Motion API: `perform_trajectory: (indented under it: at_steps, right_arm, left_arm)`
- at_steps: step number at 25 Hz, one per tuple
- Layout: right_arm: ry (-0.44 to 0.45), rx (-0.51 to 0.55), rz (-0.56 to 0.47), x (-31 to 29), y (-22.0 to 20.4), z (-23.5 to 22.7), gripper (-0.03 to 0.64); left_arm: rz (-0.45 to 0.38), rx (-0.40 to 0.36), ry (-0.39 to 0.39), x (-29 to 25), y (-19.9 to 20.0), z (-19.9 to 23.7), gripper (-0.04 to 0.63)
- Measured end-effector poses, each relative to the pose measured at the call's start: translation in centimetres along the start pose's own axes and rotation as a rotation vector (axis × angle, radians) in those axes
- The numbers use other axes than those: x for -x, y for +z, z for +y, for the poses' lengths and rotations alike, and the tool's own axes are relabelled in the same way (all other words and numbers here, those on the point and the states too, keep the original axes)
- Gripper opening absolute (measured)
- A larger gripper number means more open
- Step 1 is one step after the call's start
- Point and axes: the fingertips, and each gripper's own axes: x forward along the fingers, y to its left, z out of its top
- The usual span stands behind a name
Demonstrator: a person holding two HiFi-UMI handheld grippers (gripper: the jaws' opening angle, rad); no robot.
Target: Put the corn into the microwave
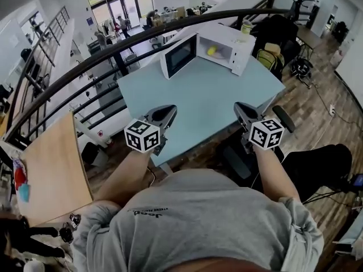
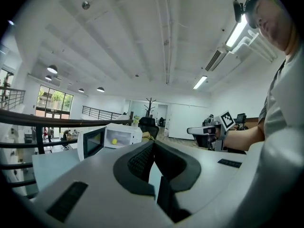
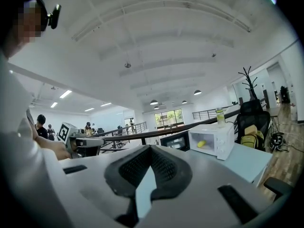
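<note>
Left gripper (image 1: 167, 111), jaws pressed together and empty, lower left. Far up-frame, the microwave (image 1: 229, 45) has its door (image 1: 180, 55) open on that gripper's side, with the corn (image 1: 212, 51) already inside. Right gripper (image 1: 241, 109), likewise closed and empty, lower right.

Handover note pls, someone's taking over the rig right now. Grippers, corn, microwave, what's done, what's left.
Left gripper: shut, empty, at the near edge of the table.
Right gripper: shut, empty, at the same edge.
Corn: inside the microwave, at the table's far side.
Door: wide open.
Done: corn is in.
Left: nothing for the task as worded; probably close the door if that's wanted.
</note>
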Motion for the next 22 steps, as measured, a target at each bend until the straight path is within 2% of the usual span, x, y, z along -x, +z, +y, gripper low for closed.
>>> perform_trajectory:
  at_steps: [3, 7, 13, 22]
  right_arm:
    - [0.01, 0.004, 0.017, 0.3, -0.7, 0.7, 0.018]
    - [0.003, 0.004, 0.022, -0.3, -0.9, 1.4, 0.017]
    - [-0.023, -0.036, 0.003, -2.0, -1.0, 2.6, 0.017]
    - [-0.045, -0.077, -0.003, -3.4, -1.5, 3.5, 0.017]
  left_arm:
    - [-0.012, -0.032, -0.012, 0.2, 0.6, -0.7, 0.018]
    - [-0.027, -0.036, -0.044, 0.2, 1.3, -0.2, 0.018]
    - [-0.005, -0.067, -0.113, -0.1, 1.8, 1.7, 0.018]
    - [0.007, -0.054, -0.181, -0.8, 1.7, 4.1, 0.018]
